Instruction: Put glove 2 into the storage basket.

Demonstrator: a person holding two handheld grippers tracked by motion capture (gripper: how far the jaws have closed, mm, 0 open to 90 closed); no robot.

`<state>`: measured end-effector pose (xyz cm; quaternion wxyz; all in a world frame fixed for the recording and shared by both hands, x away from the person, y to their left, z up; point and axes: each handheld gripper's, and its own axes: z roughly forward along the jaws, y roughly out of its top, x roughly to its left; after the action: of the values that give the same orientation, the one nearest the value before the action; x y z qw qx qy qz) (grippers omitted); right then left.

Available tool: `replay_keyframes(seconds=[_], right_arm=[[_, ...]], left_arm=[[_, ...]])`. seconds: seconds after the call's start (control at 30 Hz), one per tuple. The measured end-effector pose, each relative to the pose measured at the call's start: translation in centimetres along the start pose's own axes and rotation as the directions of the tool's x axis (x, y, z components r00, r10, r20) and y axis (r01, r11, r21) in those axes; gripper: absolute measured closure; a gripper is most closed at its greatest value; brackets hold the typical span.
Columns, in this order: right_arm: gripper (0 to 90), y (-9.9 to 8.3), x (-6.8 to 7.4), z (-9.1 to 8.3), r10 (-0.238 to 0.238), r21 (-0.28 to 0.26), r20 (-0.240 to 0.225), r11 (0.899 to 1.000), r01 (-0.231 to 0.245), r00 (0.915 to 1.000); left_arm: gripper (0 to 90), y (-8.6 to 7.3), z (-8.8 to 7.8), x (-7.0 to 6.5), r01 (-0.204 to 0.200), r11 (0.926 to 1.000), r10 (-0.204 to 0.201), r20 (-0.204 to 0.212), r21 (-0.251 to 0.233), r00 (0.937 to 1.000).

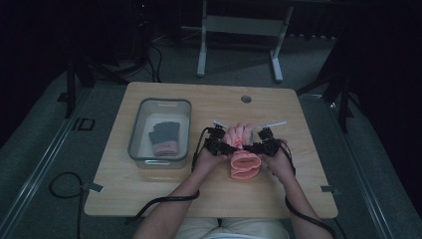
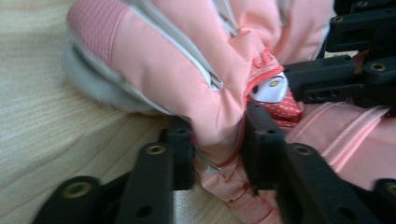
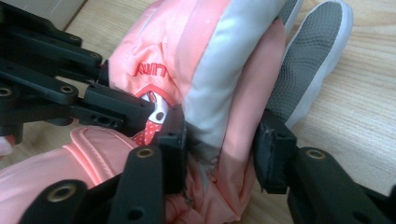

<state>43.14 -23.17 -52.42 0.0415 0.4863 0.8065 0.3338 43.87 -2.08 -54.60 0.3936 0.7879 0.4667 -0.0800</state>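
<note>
Pink padded glove (image 1: 242,149) lies near the middle of the wooden table (image 1: 149,194), cuff toward the person. The left gripper (image 2: 218,149) pinches a fold of its fabric, and the right gripper (image 3: 222,154) clamps the opposite edge, jaws pressed into it. A clear bin (image 1: 137,134) holding a dark glove (image 1: 165,137) stands to the left.

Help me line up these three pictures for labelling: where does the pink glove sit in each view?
High view: pink glove at table centre, between both grippers.
Left gripper view: upper middle and right, pinched by the near fingers.
Right gripper view: centre, fabric between the near fingers.
Shared landmark: the red-and-white logo patch.
</note>
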Motion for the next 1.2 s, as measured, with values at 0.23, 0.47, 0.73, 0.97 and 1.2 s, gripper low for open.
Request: replay_keyframes(seconds=[0.23,0.47,0.73,0.97,1.2], right_arm=[[64.4,-0.2,0.0,-0.6,0.006,-0.026,-0.020,1.000,-0.006,0.9998],[64.7,0.1,0.8,-2.0,-0.007,-0.076,-0.033,0.997,0.005,0.9994],[64.6,1.9,2.1,-4.7,-0.039,-0.145,-0.036,0.989,0.033,0.9986],[64.6,4.0,3.5,-6.3,-0.082,-0.176,-0.029,0.982,0.075,0.9962],[64.5,5.6,5.3,-6.6,-0.128,-0.191,-0.027,0.974,0.120,0.9915]], left_arm=[[74.9,0.5,-0.7,-0.5,-0.026,0.9996,0.026,0.021,0.014,0.9994],[75.8,1.3,-2.6,-1.8,-0.068,0.9976,0.068,0.007,-0.010,0.9977],[75.7,2.6,-5.8,-3.7,-0.112,0.9912,0.109,-0.037,-0.071,0.9933],[75.7,3.6,-8.4,-4.8,-0.139,0.9839,0.129,-0.092,-0.112,0.9873],[75.7,3.7,-10.7,-4.4,-0.137,0.9822,0.124,-0.110,-0.128,0.9862]])
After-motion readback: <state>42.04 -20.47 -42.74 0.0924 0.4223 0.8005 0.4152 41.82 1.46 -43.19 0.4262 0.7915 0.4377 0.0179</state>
